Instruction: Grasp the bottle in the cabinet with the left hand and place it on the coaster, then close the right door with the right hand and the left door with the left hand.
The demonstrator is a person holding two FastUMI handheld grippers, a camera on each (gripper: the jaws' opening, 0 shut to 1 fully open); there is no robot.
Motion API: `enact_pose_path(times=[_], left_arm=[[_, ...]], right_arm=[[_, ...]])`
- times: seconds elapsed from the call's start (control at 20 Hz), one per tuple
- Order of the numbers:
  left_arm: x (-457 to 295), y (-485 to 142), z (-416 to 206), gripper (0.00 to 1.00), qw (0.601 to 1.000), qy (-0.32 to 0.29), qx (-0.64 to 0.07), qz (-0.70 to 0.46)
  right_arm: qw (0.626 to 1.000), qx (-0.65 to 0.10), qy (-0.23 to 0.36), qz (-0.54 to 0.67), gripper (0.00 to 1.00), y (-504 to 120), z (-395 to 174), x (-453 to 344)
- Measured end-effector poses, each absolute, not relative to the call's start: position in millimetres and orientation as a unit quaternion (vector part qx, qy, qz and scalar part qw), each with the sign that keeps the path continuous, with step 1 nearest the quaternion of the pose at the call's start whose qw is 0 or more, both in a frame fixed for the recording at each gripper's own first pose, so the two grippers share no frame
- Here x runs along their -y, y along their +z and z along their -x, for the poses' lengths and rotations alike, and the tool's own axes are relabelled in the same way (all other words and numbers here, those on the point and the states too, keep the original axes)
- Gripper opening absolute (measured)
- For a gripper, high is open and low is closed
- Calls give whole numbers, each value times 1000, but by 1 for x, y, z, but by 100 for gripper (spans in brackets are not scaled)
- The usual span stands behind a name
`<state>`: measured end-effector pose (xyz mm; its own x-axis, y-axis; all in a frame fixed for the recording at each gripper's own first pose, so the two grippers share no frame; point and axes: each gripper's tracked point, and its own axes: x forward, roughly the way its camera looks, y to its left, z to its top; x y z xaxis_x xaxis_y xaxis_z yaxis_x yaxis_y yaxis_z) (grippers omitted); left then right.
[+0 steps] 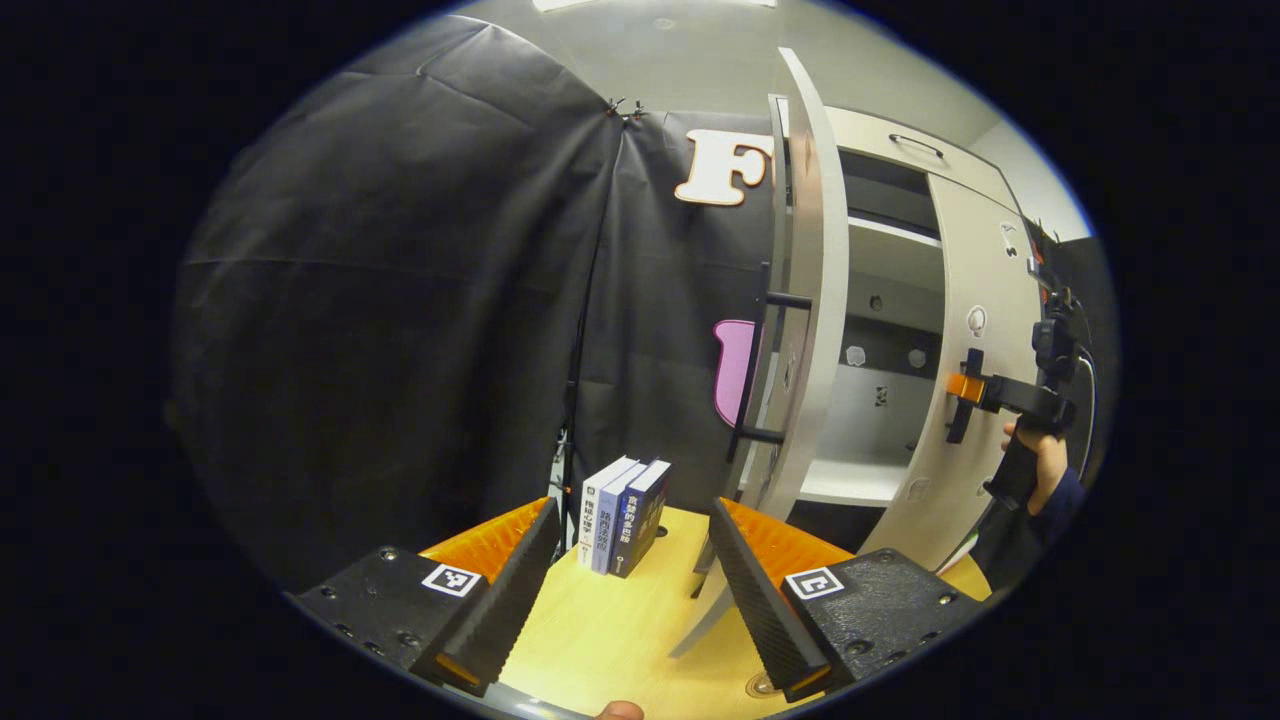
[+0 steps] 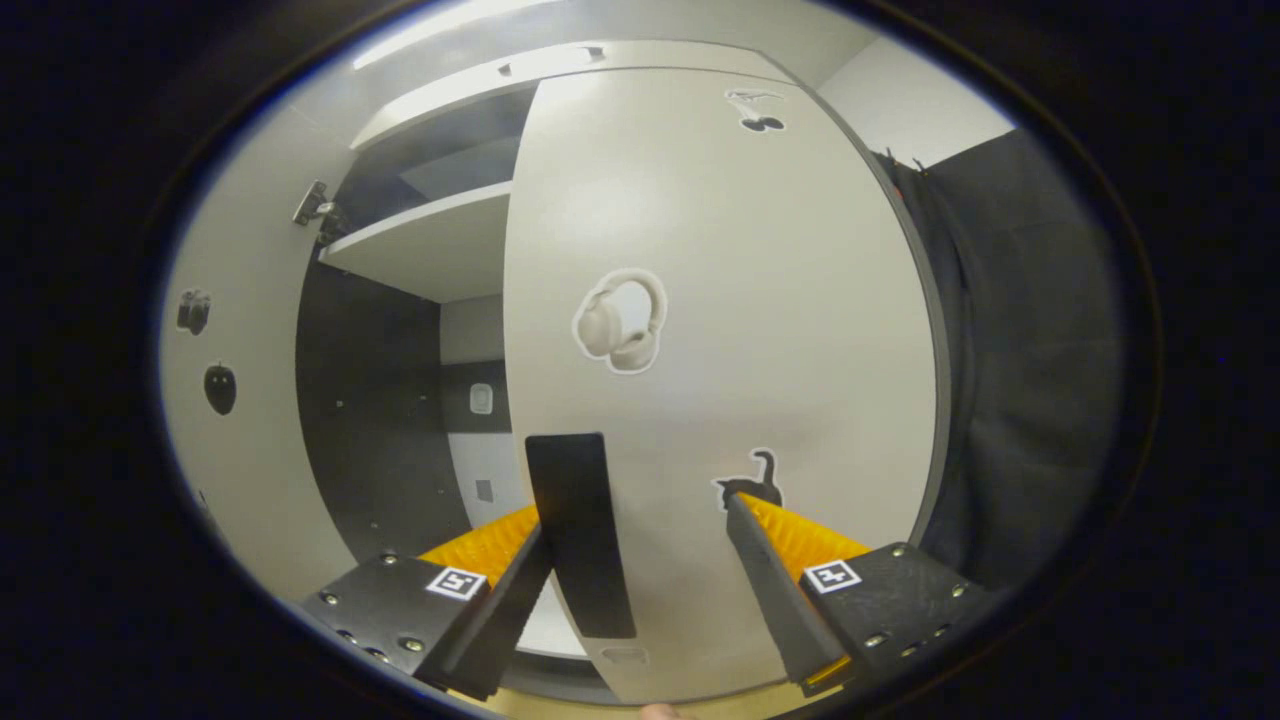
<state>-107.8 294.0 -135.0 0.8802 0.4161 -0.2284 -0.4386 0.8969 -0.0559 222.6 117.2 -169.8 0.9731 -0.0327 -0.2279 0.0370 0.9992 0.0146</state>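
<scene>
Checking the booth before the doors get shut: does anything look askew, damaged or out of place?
Nothing stands out. Both cabinet doors, the left door and the right door, hang open undamaged, and three books stand upright together on the wooden table.

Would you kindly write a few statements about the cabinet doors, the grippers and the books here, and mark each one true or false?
1. The left gripper is open and holds nothing. True.
2. The left door is fully closed. False: it stands open, seen edge-on in the left gripper view.
3. Three books stand upright on the table. True.
4. The right gripper is shut on the handle of the right door. False: its jaws are apart, with the handle between them.
5. A shelf shows inside the cabinet. True.
6. The right door is bare of stickers. False: it bears several, among them a headphone sticker.
</scene>
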Motion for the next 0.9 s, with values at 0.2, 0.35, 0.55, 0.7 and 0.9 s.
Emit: enact_pose_path(times=[0.2, 0.35, 0.55, 0.7, 0.9], left_arm=[[-292, -117, 80, 90, 977, 187, -82, 66], [-290, -97, 60, 95, 984, 148, -58, 75], [-288, -93, 43, 95, 990, 97, -60, 80], [-287, -93, 39, 95, 991, 78, -64, 83], [-271, -92, 33, 93, 995, 41, -76, 59]], right_arm=[[992, -123, -3, -23, 99, -172, -215, -118], [992, -123, 7, -28, 100, -170, -201, -118], [993, -115, 4, -11, 100, -166, -188, -112], [994, -112, -5, -14, 100, -161, -183, -99], [993, -113, -22, -25, 100, -159, -175, -80]])
